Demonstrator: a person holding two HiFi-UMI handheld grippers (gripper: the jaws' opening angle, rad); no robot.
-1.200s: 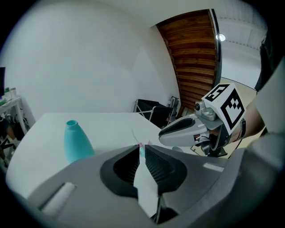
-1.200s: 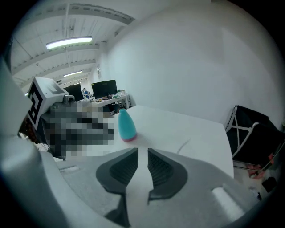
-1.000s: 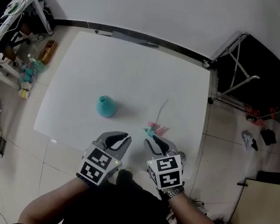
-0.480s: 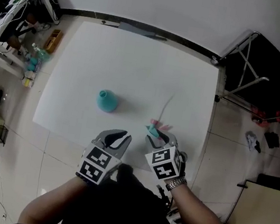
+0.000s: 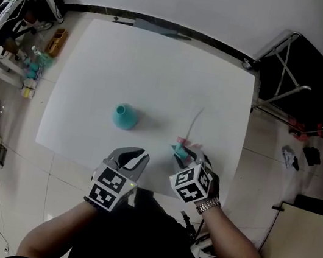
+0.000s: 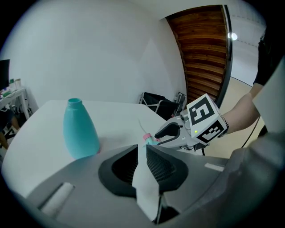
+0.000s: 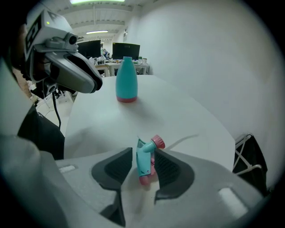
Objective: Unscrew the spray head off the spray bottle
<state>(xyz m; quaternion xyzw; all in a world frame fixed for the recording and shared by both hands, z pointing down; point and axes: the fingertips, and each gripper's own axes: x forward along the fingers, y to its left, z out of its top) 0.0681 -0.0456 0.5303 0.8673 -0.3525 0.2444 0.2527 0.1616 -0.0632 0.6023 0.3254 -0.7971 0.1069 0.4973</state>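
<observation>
Head view, items listed left to right, each with its hazard.

1. Table (image 5: pixel 98 65): white. Both claws reach in over its near edge.

2. Spray bottle (image 5: pixel 124 116): teal and upright, left of centre, with an open neck and no head on it. Hazard: it is uncapped, so a forward sweep of the left claw could tip it. Its contents cannot be seen, but anything inside would spill.

3. Left claw (image 5: pixel 137 152): near the table's near edge and well apart from the bottle. Its jaws are drawn almost together on nothing.

4. Spray head (image 5: pixel 180 150): teal with pink nozzle and collar, already off the bottle. It sits right of centre, close to the near edge, between the right claw's jaws. Its thin dip tube (image 5: pixel 197 120) trails away across the table. Hazard: it looks propped rather than lying flat. Left unsupported it may topple and roll toward the edge, with the long tube levering it round.

5. Right claw (image 5: pixel 194 159): tilted steeply down over the spray head. Its jaws have just been opening. The right gripper view shows a gap on one side and the other pad against or just beside the pink part, so the grip reads as released. Hazard: a pad still in contact on withdrawal could snag the head and drag it off the table.
</observation>
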